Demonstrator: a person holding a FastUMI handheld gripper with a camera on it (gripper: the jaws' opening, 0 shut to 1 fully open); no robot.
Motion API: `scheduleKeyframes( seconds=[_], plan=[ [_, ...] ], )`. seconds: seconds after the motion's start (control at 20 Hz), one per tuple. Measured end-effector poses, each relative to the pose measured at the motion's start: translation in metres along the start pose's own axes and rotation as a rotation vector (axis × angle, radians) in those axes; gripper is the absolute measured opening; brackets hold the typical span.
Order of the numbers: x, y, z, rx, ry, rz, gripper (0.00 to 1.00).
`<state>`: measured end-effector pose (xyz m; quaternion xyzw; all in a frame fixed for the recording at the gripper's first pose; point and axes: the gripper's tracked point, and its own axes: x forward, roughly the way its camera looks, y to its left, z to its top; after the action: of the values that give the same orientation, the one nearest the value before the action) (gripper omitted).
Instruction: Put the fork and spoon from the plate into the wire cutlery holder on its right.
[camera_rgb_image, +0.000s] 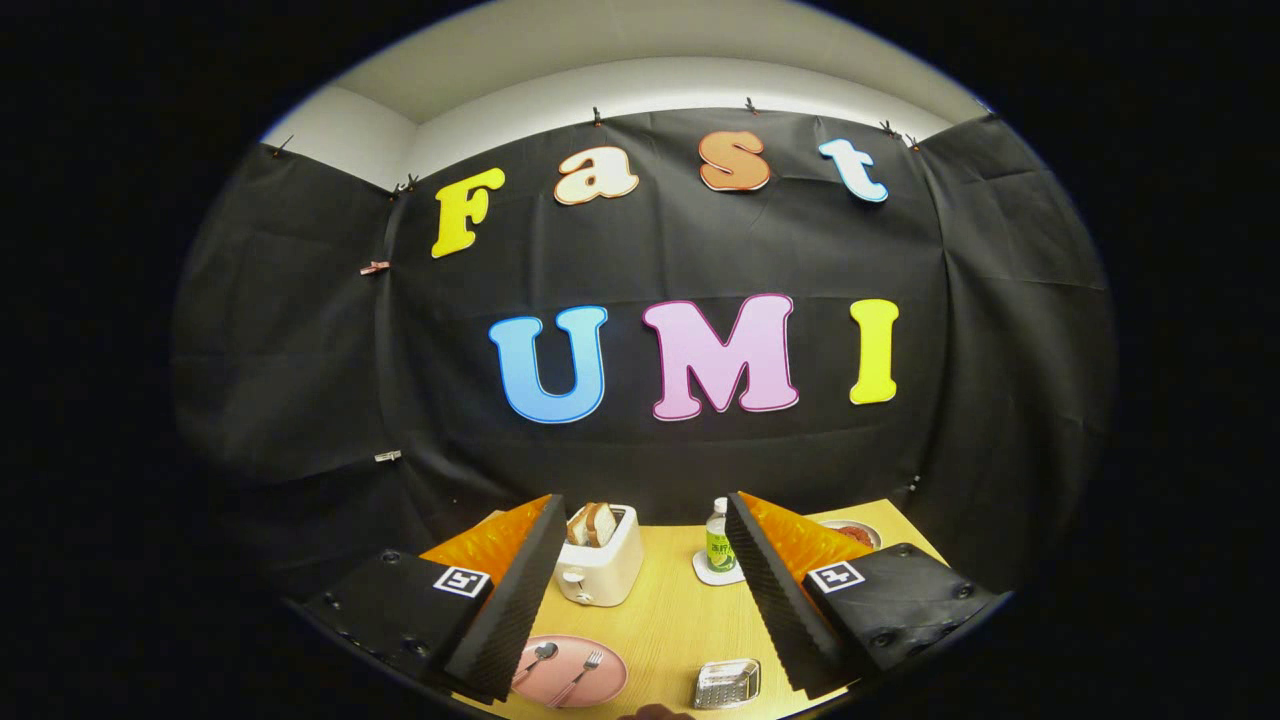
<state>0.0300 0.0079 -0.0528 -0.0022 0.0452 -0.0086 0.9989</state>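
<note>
A pink plate (600, 688) lies on the wooden table, low between my fingers and close to the left one. On it rest a spoon (538, 658) on the left and a fork (580, 675) on the right, side by side. The wire cutlery holder (728, 682) sits to the plate's right, nearer my right finger. My gripper (645, 590) is held high above the table and open, with nothing between its black ridged fingers (510, 610).
Beyond the plate stands a white toaster (598, 565) with bread slices in it. A small green-labelled bottle (718, 540) stands on a white coaster further right. A dish (855, 533) with something red lies behind the right finger. The wooden table (670, 610) ends at the black cloth wall.
</note>
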Motion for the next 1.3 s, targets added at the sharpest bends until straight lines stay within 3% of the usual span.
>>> scheduleKeyframes(
  seconds=[1.05, 1.3],
  plan=[
    [-0.009, 0.02, -0.045, 0.003, 0.05, -0.079, 0.99],
    [0.004, 0.048, -0.11, -0.006, 0.191, -0.046, 0.99]
  ],
)
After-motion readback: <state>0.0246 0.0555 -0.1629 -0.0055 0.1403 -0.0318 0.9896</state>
